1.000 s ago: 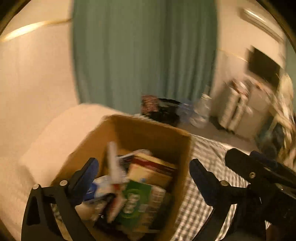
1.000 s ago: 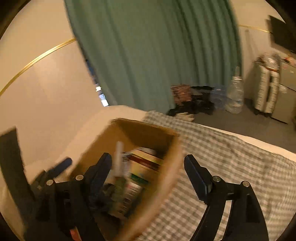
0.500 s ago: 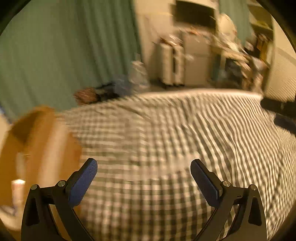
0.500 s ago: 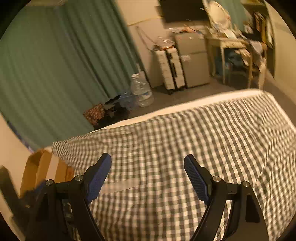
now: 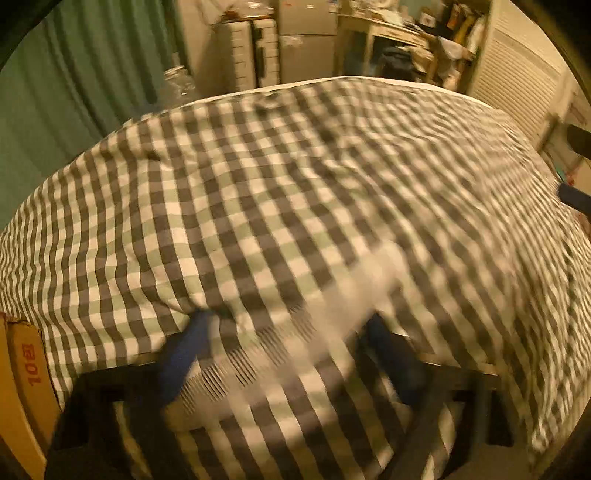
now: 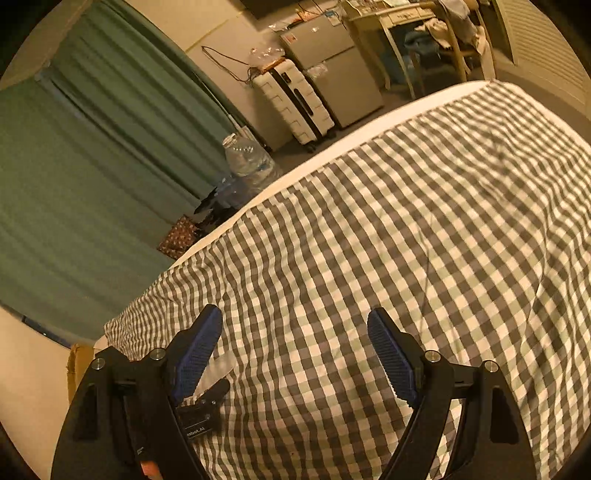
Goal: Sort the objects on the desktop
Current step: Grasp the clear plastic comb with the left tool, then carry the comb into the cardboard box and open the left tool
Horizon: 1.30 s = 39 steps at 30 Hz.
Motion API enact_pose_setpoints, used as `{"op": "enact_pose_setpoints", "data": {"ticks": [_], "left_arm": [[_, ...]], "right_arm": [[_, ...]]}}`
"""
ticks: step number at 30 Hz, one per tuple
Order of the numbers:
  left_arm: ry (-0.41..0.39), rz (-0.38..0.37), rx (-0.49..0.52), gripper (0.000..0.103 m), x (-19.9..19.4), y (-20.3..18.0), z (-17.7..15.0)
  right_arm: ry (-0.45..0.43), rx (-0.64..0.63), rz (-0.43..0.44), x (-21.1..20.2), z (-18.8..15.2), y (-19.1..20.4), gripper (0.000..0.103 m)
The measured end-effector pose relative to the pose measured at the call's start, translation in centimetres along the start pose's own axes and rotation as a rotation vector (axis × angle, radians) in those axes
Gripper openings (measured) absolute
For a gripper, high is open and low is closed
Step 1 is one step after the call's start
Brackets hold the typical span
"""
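My left gripper point(image 5: 291, 354) is open and blurred, low over the checked cloth point(image 5: 295, 184). A blurred whitish flat object point(image 5: 332, 317) lies on the cloth between its fingers; what it is I cannot tell. My right gripper point(image 6: 295, 354) is open and empty above the checked cloth point(image 6: 406, 221). The left gripper's tip point(image 6: 207, 402) shows in the right wrist view beside a pale flat object point(image 6: 218, 369). An edge of the cardboard box point(image 5: 22, 384) sits at the far left, and also shows in the right wrist view point(image 6: 79, 365).
Green curtains point(image 6: 92, 166) hang behind the surface. A white suitcase point(image 6: 295, 99), a grey cabinet point(image 6: 332, 66), a large water bottle point(image 6: 247, 162) and a cluttered desk point(image 6: 424, 22) stand beyond the far edge.
Both grippers have swung right, away from the filled cardboard box, and come down over the checked cloth. The left gripper now straddles a whitish object on the cloth.
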<state>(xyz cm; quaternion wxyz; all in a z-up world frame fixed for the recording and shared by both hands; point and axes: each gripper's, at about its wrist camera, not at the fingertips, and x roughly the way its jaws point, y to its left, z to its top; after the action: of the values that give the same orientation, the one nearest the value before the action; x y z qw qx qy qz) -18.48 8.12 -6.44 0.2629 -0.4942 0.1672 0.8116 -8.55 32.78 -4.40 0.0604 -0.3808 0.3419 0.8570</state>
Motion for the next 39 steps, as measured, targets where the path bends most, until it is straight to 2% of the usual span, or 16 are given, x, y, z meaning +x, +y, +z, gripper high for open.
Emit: {"op": "enact_pose_setpoints", "data": {"ticks": [2,3,7,10,14,18,22,25,26,28,29,31,33,34,36,39], "left_arm": [[0.020,-0.022,-0.004,0.032,-1.0,-0.2,0.0],[0.030,-0.022,-0.008,0.026,-1.4,-0.3,0.2],[0.064,-0.020,-0.047,0.026,-3.0,-1.5,-1.1],[0.066,-0.016,-0.146,0.026,-4.2,-1.8,-3.4],[0.006,-0.003,-0.265,0.026,-8.1,-2.6,-6.3],[-0.120,0.027,-0.384,0.026,-14.7,-2.5,-8.0],[-0.291,0.100,-0.479,0.026,-23.4,-0.1,-8.1],[-0.364,0.175,-0.528,0.026,-28.4,4.6,-8.3],[-0.365,0.188,-0.542,0.026,-29.4,6.4,-8.8],[-0.343,0.287,-0.555,0.026,-29.8,10.0,-9.3],[-0.317,0.291,-0.553,0.027,-29.5,11.2,-9.9],[-0.259,0.337,-0.532,0.034,-28.5,12.9,-10.9],[-0.214,0.391,-0.487,0.080,-28.0,12.8,-12.5],[-0.189,0.450,-0.460,0.085,-27.9,12.0,-12.6],[-0.210,0.516,-0.392,0.101,-28.0,9.7,-13.0],[-0.264,0.569,-0.382,0.103,-30.1,6.0,-13.0]], "right_arm": [[0.002,0.006,-0.001,-0.1,-0.2,-0.1,0.081],[0.008,0.008,0.003,-0.1,-0.2,-0.1,0.081],[0.016,0.004,0.007,-0.3,-0.3,0.2,0.081],[0.013,-0.004,0.015,-1.4,-1.0,0.8,0.081],[0.018,-0.032,0.019,-2.6,-1.7,1.9,0.081],[0.036,-0.103,0.032,-3.9,-2.8,4.3,0.081],[0.052,-0.223,0.073,-5.3,-4.6,8.7,0.081],[0.072,-0.302,0.089,-6.0,-6.5,11.5,0.081],[0.077,-0.324,0.092,-6.1,-7.1,12.0,0.081],[0.094,-0.361,0.093,-6.4,-8.6,13.1,0.081],[0.102,-0.372,0.096,-6.6,-9.1,13.6,0.081],[0.111,-0.399,0.105,-7.0,-10.2,14.8,0.081],[0.107,-0.445,0.111,-6.7,-10.6,16.4,0.082],[0.092,-0.487,0.093,-7.2,-11.2,17.5,0.085],[0.061,-0.541,0.050,-8.0,-11.7,19.3,0.096],[0.023,-0.583,0.049,-9.7,-11.5,21.7,0.100]]}}
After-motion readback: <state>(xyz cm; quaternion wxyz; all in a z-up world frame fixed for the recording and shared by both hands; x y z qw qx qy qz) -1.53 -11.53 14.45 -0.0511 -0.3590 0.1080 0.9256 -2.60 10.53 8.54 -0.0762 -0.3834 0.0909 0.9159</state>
